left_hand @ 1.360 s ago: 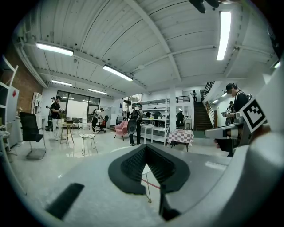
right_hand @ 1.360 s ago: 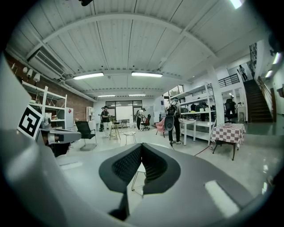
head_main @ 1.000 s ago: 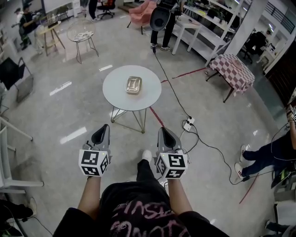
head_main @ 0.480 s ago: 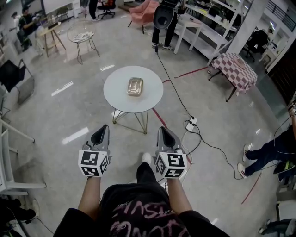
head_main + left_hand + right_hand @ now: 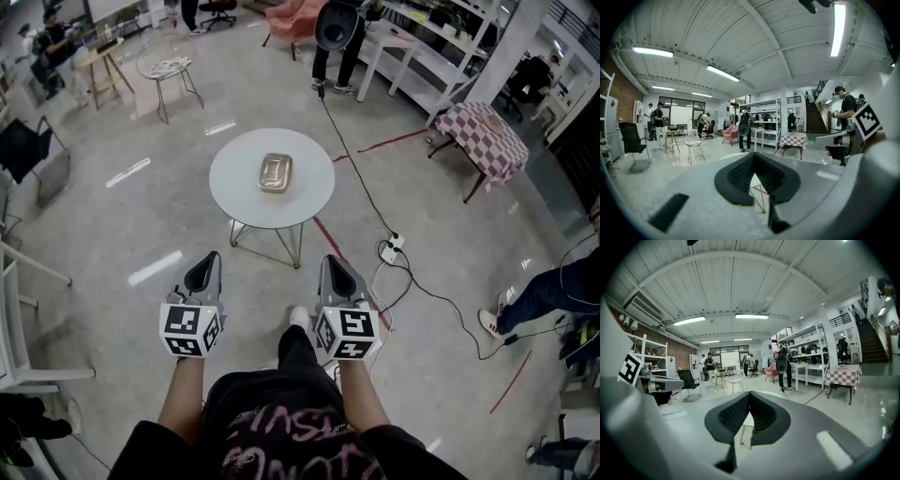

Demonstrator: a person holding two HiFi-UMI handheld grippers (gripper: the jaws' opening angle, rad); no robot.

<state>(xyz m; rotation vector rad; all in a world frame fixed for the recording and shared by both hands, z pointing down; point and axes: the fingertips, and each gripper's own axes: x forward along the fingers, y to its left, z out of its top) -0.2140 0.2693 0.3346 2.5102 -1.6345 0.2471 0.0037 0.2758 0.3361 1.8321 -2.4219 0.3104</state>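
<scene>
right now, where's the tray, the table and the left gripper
tray [image 5: 275, 172], head view, centre of its metal base
table [image 5: 234, 183], head view, bare white top left of the tray
left gripper [image 5: 208, 261], head view, tip of its shut jaws

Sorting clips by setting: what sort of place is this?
Likely an open-plan workshop or lab loft: polished concrete floor, white shelving racks, a staircase to a mezzanine, and a small round table.

A round white worktop [image 5: 236, 192] on thin wire legs [image 5: 281, 246] stands on the glossy grey floor [image 5: 122, 244]. 1 shallow metal tin [image 5: 275, 172] lies near its middle.
</scene>
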